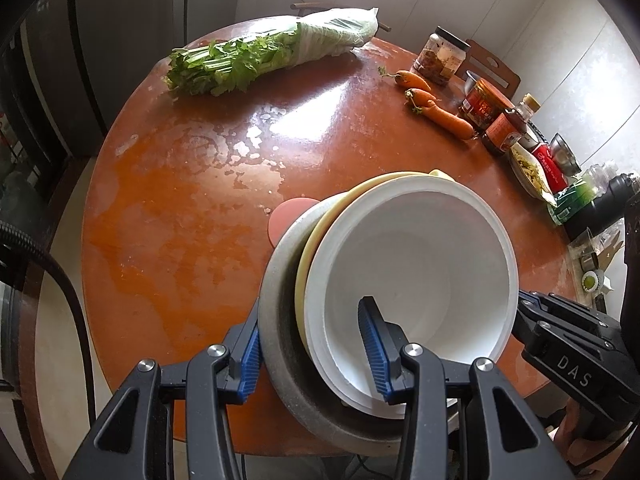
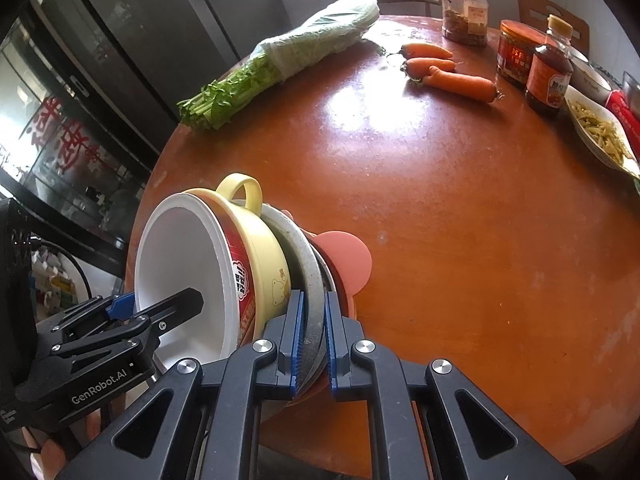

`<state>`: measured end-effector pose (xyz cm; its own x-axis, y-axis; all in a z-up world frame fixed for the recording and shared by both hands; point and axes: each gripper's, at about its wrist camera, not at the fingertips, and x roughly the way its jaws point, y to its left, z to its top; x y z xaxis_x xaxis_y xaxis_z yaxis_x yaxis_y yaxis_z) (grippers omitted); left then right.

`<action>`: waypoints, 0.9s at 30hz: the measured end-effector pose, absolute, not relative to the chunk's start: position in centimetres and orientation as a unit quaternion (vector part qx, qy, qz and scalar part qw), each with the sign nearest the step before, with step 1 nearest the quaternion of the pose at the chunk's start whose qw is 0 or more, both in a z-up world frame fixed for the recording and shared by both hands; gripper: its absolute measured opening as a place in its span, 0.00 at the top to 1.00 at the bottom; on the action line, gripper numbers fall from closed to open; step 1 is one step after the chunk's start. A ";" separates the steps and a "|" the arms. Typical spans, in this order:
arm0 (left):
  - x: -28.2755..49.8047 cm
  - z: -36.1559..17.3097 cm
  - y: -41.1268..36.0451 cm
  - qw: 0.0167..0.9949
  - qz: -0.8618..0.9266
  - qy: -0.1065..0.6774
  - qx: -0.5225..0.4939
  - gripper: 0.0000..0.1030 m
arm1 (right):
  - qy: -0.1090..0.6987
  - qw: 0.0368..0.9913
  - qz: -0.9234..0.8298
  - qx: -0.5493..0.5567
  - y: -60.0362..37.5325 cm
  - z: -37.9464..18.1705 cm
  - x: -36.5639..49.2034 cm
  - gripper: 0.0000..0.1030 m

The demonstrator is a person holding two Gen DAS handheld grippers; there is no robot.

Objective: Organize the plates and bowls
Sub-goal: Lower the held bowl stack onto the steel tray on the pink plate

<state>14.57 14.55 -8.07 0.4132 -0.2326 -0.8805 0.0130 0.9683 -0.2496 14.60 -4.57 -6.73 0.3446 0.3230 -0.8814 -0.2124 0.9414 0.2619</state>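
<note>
Right view alone shows the right gripper (image 2: 311, 344) clamping the plate (image 2: 310, 276); left gripper (image 1: 314, 360) clamps the bowls (image 1: 420, 264) stacked on it.

"DAS" (and "GenRobot.AI") on tools (image 1: 572, 372) (image 2: 104, 384)

Black grippers (image 1: 314, 354), blue ribbed pads, silver screws.

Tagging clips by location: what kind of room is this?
Probably a home kitchen or dining area: a round table with celery, carrots and sauce jars, beside a tall dark fridge.
</note>
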 end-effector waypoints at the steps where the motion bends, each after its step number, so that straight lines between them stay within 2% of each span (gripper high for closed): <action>1: 14.6 -8.1 14.5 0.834 -0.074 0.537 -0.101 0.57 | 0.549 0.818 0.163 0.050 -4.6 -6.8 14.6 0.90; 16: 14.7 -8.3 12.9 0.838 -0.069 0.537 -0.068 0.45 | 0.551 0.818 0.159 0.035 -4.5 -7.0 14.7 0.88; 20: 14.8 -8.5 12.1 0.839 -0.074 0.536 -0.049 0.36 | 0.551 0.820 0.153 0.012 -4.0 -6.9 14.7 0.88; 27: 14.9 -8.9 12.3 0.833 -0.093 0.542 -0.070 0.35 | 0.553 0.819 0.150 0.005 -4.2 -7.0 14.6 0.88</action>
